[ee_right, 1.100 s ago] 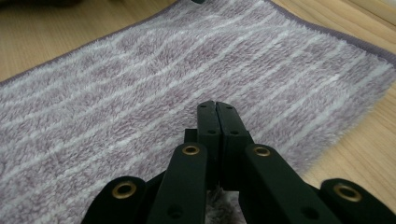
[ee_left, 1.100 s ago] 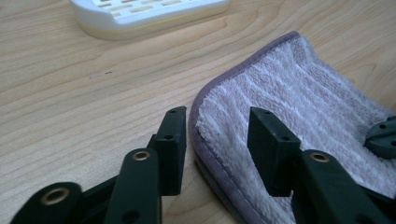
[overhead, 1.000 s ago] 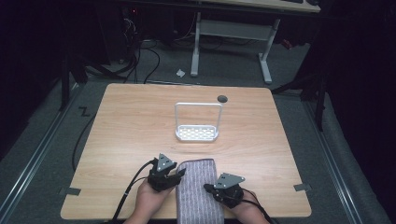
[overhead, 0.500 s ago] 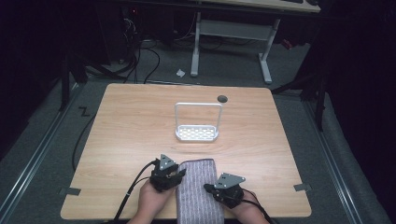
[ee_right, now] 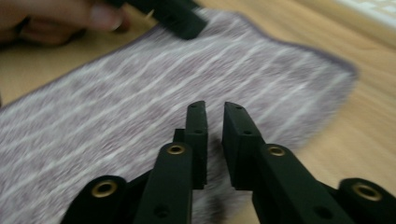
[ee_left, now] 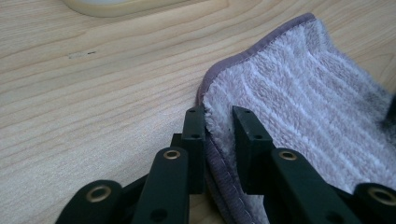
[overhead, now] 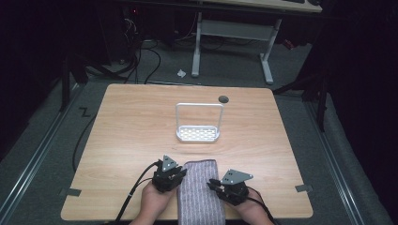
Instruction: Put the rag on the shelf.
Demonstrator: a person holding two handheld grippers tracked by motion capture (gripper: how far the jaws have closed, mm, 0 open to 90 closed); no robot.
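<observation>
A striped mauve towel (overhead: pixel 199 192) lies folded on the wooden table (overhead: pixel 141 126) at its near edge, between the person's two hands. My left gripper (overhead: pixel 174 177) sits at the towel's left edge. In the left gripper view its jaws are shut on the hemmed edge of the towel (ee_left: pixel 299 102), with pile pressed between them (ee_left: pixel 219 135). My right gripper (overhead: pixel 220 186) is at the towel's right side. In the right gripper view its jaws (ee_right: pixel 215 112) stand a narrow gap apart over the towel (ee_right: pixel 140 102), with nothing clearly between them; that view is blurred.
A white perforated rack (overhead: pixel 198 133) with an upright wire frame stands at mid-table, beyond the towel. A dark round hole (overhead: pixel 223 99) marks the table's far edge. Cables (overhead: pixel 136 187) trail from the left gripper off the near edge. A desk frame (overhead: pixel 234 33) stands behind.
Both grippers stay at the towel's two sides; neither hand shows any real shift in the high view.
</observation>
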